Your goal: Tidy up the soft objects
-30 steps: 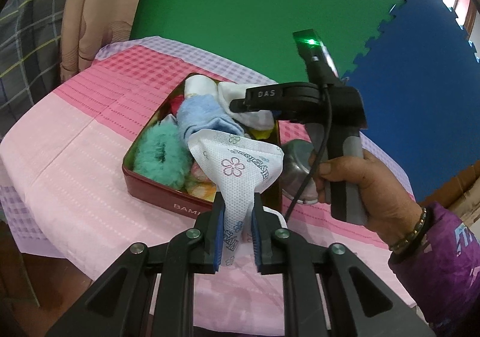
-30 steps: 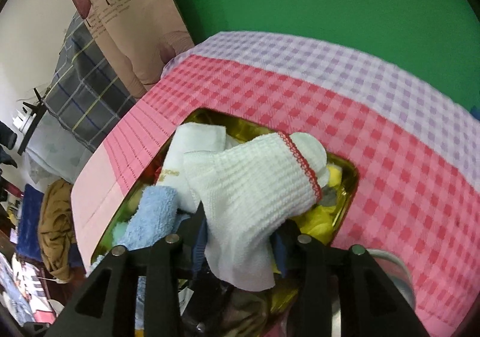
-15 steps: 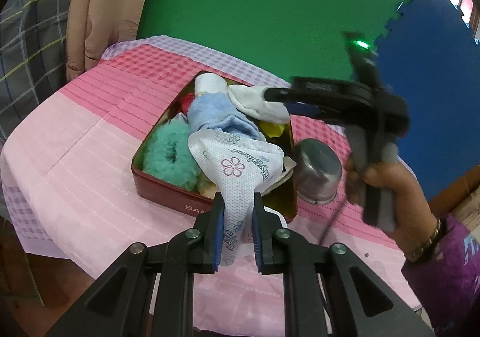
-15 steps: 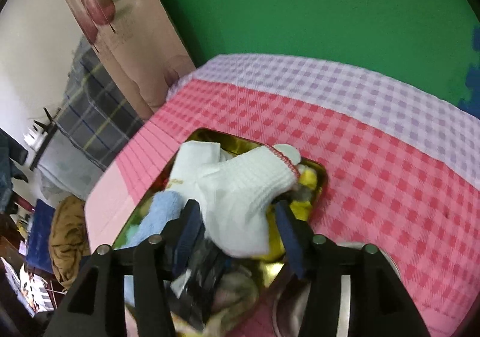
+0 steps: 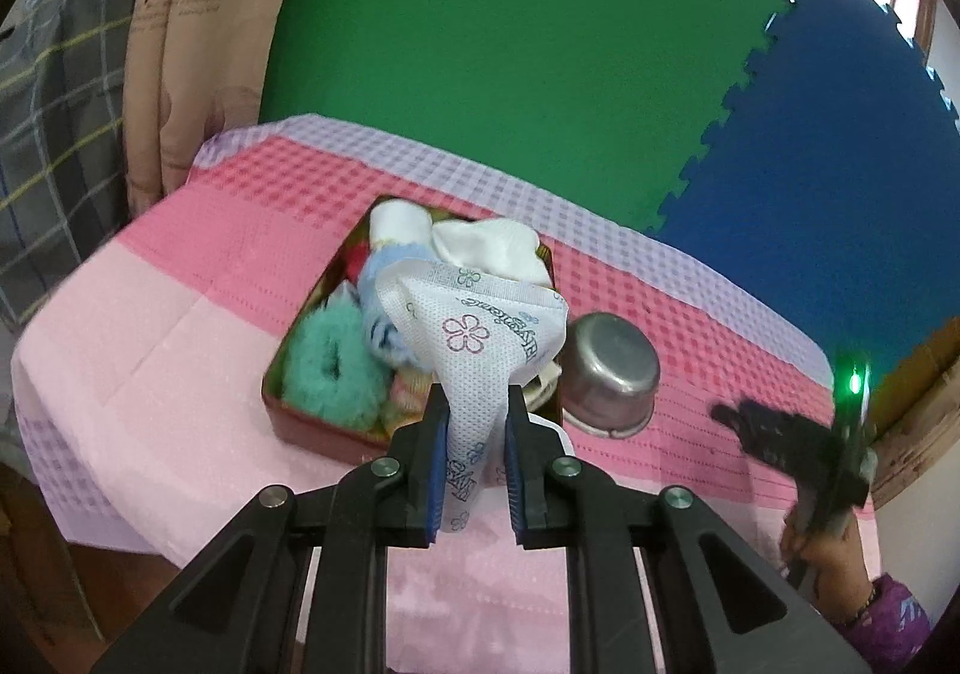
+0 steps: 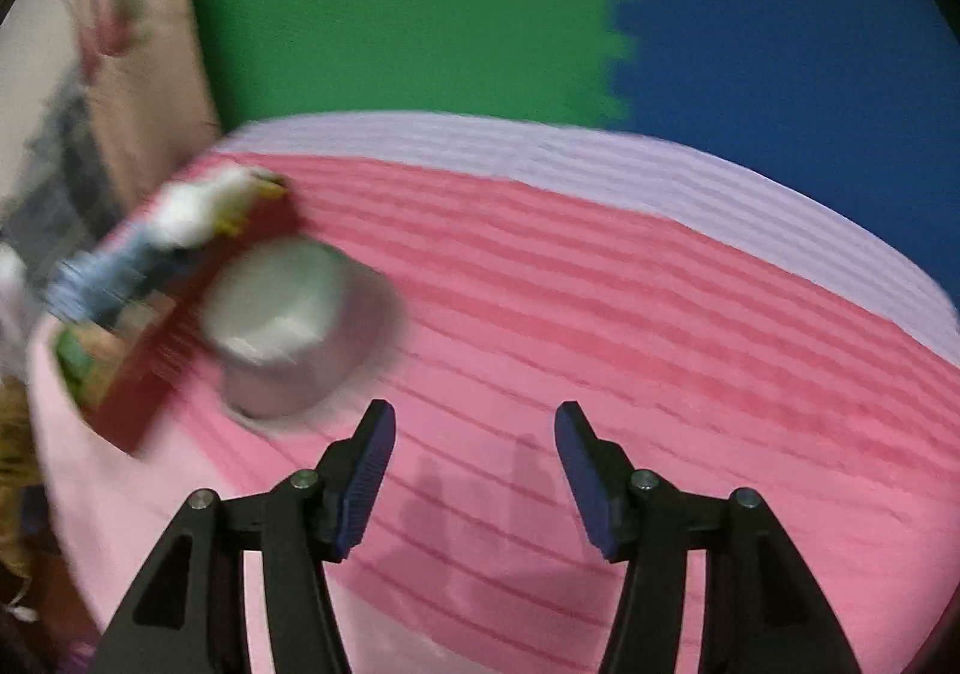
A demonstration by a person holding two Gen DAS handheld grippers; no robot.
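Things around the work place
We see a steel bowl [image 5: 609,368] upside down on the pink checked tablecloth [image 5: 180,338], green and blue foam mats [image 5: 480,44] behind.

Right view was smeared: tin [image 6: 150,374] and bowl [image 6: 300,326], left of the tongs, were blurs. The left tongs' tissue pack [image 5: 480,338] hid the tin's near corner; its lower end was pinched out of sight.

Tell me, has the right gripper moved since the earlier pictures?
Yes. In the left wrist view the right gripper has gone from above the red tin to the right, past the metal bowl. Its jaws have just been opening, with nothing between them.
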